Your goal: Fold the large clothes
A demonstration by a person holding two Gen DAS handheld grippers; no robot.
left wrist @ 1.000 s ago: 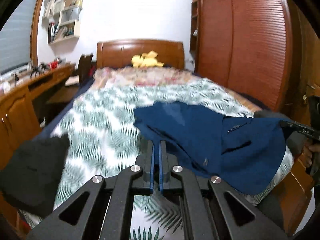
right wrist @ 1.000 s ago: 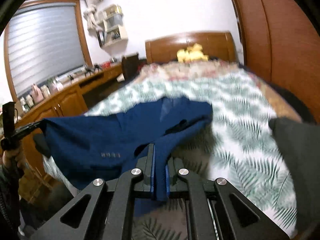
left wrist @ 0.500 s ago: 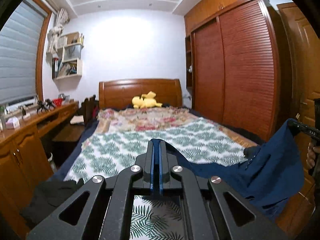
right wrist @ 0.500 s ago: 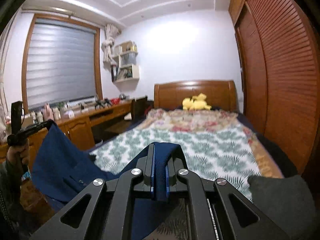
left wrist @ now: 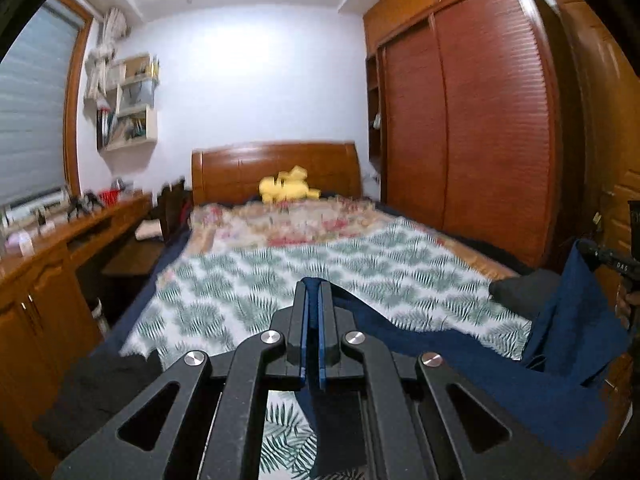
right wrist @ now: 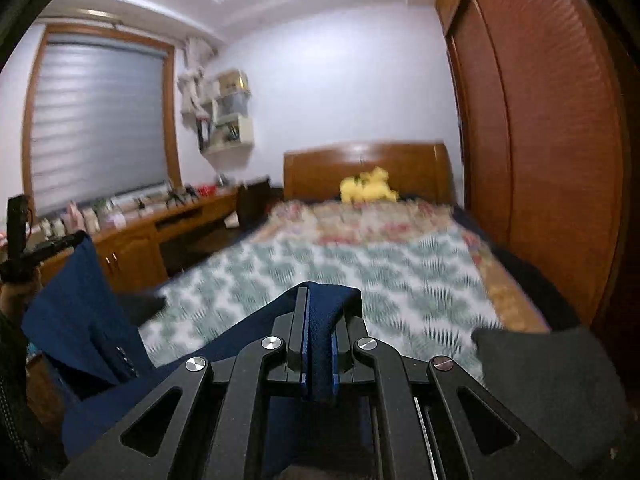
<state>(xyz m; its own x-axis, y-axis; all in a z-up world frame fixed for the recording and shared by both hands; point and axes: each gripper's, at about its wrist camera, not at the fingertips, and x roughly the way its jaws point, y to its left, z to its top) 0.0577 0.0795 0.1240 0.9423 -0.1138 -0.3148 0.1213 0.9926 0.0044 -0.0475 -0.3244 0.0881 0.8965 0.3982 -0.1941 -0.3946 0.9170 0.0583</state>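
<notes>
A navy blue jacket [left wrist: 520, 376] hangs stretched between both grippers above the foot of the bed. My left gripper [left wrist: 313, 292] is shut on one edge of it, the cloth pinched thin between the pads. My right gripper [right wrist: 320, 300] is shut on another edge, a thick fold of the jacket [right wrist: 80, 312] filling its jaws. In the left wrist view the right gripper [left wrist: 588, 250] shows at the far right, holding up a corner. The right wrist view has the left gripper [right wrist: 76, 238] at the far left, held by a hand, with sleeve buttons [right wrist: 126, 362] hanging below.
The bed [left wrist: 320, 264] has a fern-print cover and a floral quilt, with a yellow plush toy [left wrist: 290, 190] at the wooden headboard. A dark garment [right wrist: 560, 372] lies at the bed's right corner, another [left wrist: 92, 392] at its left. A desk [left wrist: 60, 248] runs along the left, a wardrobe [left wrist: 480, 128] along the right.
Both grippers have risen, lifting the jacket off the bed cover so it now hangs between them. The views have tilted up to show the wall and ceiling.
</notes>
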